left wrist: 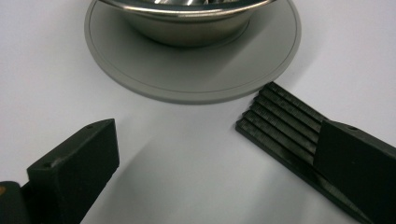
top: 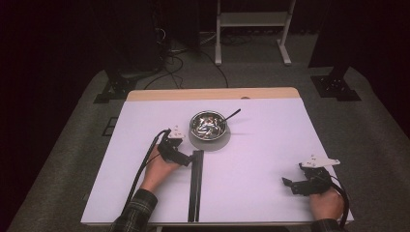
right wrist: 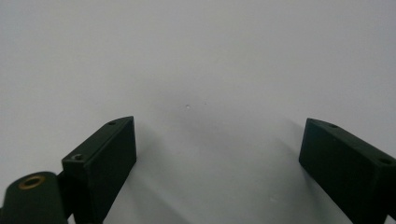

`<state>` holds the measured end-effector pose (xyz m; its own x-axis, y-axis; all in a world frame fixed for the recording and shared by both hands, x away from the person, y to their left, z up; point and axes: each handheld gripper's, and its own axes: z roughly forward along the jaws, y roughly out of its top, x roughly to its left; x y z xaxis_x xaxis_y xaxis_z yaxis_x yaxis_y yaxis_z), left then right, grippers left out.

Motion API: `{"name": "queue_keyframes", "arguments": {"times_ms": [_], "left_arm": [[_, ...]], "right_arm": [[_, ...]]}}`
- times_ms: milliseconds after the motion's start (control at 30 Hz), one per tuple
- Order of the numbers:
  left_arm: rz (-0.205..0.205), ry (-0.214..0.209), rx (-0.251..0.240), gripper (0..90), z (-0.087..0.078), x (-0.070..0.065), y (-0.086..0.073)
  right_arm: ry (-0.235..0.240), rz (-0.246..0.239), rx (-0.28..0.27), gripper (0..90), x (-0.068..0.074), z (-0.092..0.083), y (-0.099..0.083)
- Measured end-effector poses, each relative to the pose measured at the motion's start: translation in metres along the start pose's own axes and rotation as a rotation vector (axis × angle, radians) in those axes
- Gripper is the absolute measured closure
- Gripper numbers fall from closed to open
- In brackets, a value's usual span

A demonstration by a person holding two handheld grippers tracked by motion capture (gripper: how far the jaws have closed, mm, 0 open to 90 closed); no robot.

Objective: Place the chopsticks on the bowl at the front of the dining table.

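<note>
A steel bowl (top: pixel 208 124) stands on a round grey plate (top: pixel 223 140) at the table's middle, and a dark utensil handle (top: pixel 233 114) sticks out over its far right rim. A long black ribbed strip (top: pixel 195 186) runs from near the plate toward the front edge. My left gripper (top: pixel 181 152) is open just left of the strip's far end. In the left gripper view the bowl (left wrist: pixel 187 21) and plate (left wrist: pixel 187 74) lie ahead of the left gripper (left wrist: pixel 217 140), whose right jaw overlaps the strip (left wrist: pixel 280 121). My right gripper (top: pixel 289 186) rests open at the front right, and the right gripper (right wrist: pixel 222 137) has bare table between its jaws.
The white table top (top: pixel 261 145) has a wooden far edge (top: pixel 212 94). Behind the table are a white frame stand (top: pixel 251 29), cables on the floor (top: pixel 169 63) and dark stand bases (top: pixel 336 87). What lies inside the bowl is too small to tell.
</note>
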<state>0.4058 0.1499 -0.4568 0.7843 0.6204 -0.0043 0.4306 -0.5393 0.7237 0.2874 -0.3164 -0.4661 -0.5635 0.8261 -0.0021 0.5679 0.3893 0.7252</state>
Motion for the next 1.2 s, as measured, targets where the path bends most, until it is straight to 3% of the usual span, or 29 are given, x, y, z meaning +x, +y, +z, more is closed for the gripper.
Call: {"name": "queue_keyframes", "arguments": {"times_ms": [267, 467, 1200], "left_arm": [[-0.012, -0.001, 0.005, 0.0, 0.002, 0.0, -0.001], [0.01, 0.017, 0.033, 0.0, 0.003, 0.001, -0.004], [0.008, 0.025, 0.024, 0.0, -0.008, -0.017, -0.015]], "right_arm": [[0.0, -0.001, -0.001, 9.4, 0.0, 0.0, 0.0], [0.0, 0.0, -0.001, 9.4, 0.0, 0.0, 0.0], [-0.001, -0.002, -0.002, 9.4, 0.0, 0.0, 0.0]]}}
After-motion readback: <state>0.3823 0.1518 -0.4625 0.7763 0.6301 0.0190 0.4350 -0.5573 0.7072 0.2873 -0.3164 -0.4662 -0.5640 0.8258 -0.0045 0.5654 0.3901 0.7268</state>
